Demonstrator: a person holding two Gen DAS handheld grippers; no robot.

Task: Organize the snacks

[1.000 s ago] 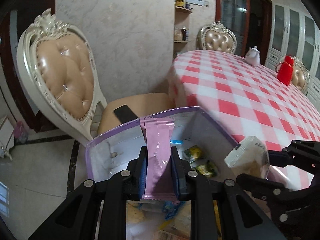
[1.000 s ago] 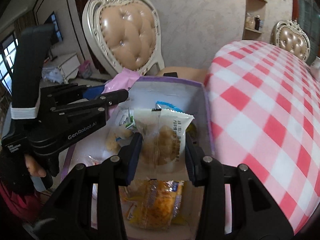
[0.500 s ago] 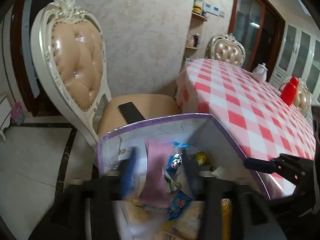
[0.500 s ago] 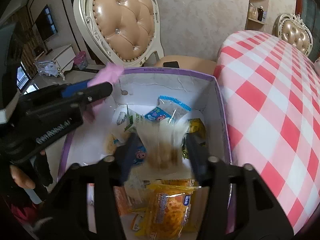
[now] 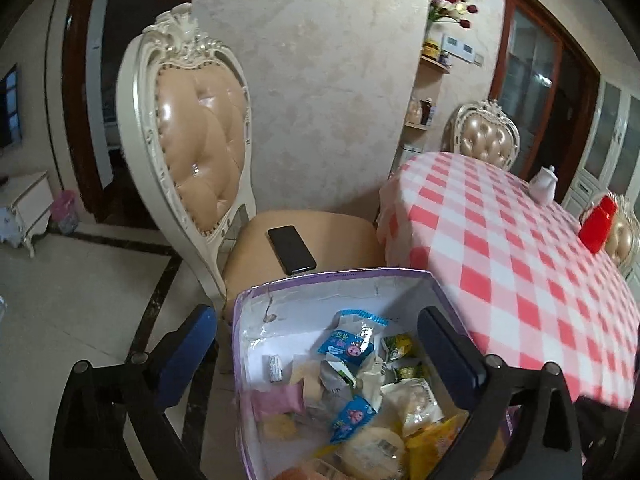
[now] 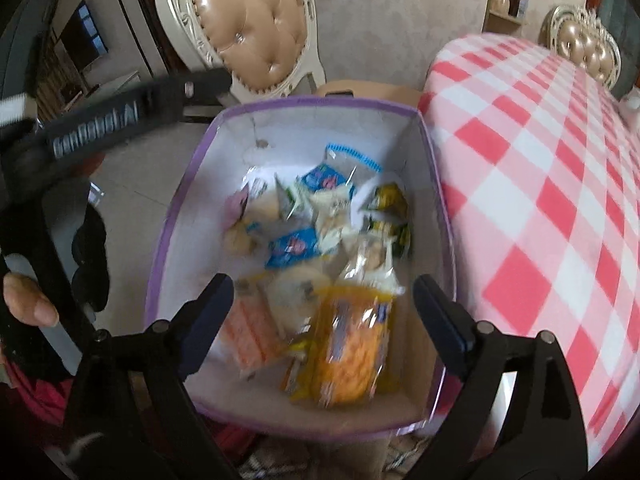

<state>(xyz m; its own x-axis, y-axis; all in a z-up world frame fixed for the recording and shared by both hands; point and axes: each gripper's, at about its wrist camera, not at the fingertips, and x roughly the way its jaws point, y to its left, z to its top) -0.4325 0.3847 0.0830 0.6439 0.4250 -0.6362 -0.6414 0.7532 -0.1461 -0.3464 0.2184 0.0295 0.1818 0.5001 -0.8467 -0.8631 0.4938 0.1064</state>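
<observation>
A white box with a purple rim (image 5: 332, 276) (image 6: 320, 100) holds several snack packets. My left gripper (image 5: 320, 340) hovers above its near-left part; its jaws are opening wide with nothing between the pads. A pink packet (image 5: 278, 400) lies loose in the box below it. My right gripper (image 6: 324, 300) hangs over the box's near end, jaws opening too, nothing pressed between them. A clear bag of pastry (image 6: 370, 260) (image 5: 416, 396) rests on the pile, just beyond a yellow packet (image 6: 352, 344). The left tool's black frame (image 6: 100, 128) crosses the right wrist view, held by a hand (image 6: 28, 304).
A table under a red-and-white checked cloth (image 5: 520, 248) (image 6: 540, 160) borders the box's right side, with a red jug (image 5: 598, 224) and white teapot (image 5: 544, 184) far back. Beyond the box stands a cream padded chair (image 5: 200, 132) with a black phone (image 5: 291, 250) on its seat.
Both grippers have opened. The pink packet left the left jaws and the clear pastry bag left the right jaws; both now lie in the box. The left gripper has risen.
</observation>
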